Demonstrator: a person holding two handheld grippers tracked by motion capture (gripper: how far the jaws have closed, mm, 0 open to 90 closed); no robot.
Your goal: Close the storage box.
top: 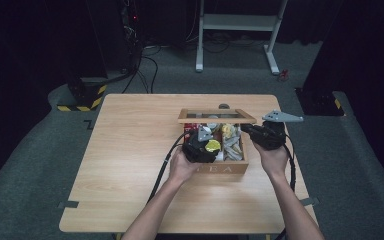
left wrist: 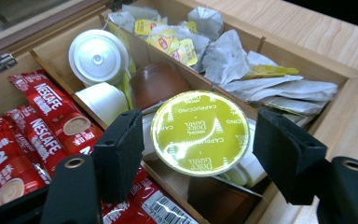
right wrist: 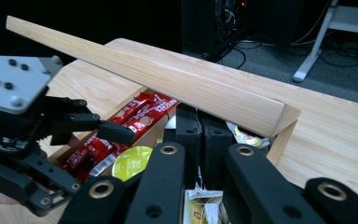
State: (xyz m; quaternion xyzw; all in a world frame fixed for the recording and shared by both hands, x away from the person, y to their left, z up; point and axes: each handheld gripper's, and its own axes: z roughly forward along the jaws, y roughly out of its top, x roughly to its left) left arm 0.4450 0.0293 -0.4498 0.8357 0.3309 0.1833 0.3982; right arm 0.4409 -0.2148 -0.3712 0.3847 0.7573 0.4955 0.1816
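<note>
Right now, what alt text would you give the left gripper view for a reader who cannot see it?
The left gripper brackets a yellow-lidded coffee capsule, its black jaws not yet touching it. The capsule sits in a wooden tea box among red Nescafe sachets, white capsules and tea bags.

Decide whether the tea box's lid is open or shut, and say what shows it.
Open. The lid stands raised over the box, whose compartments show sachets, capsules and tea bags.
</note>
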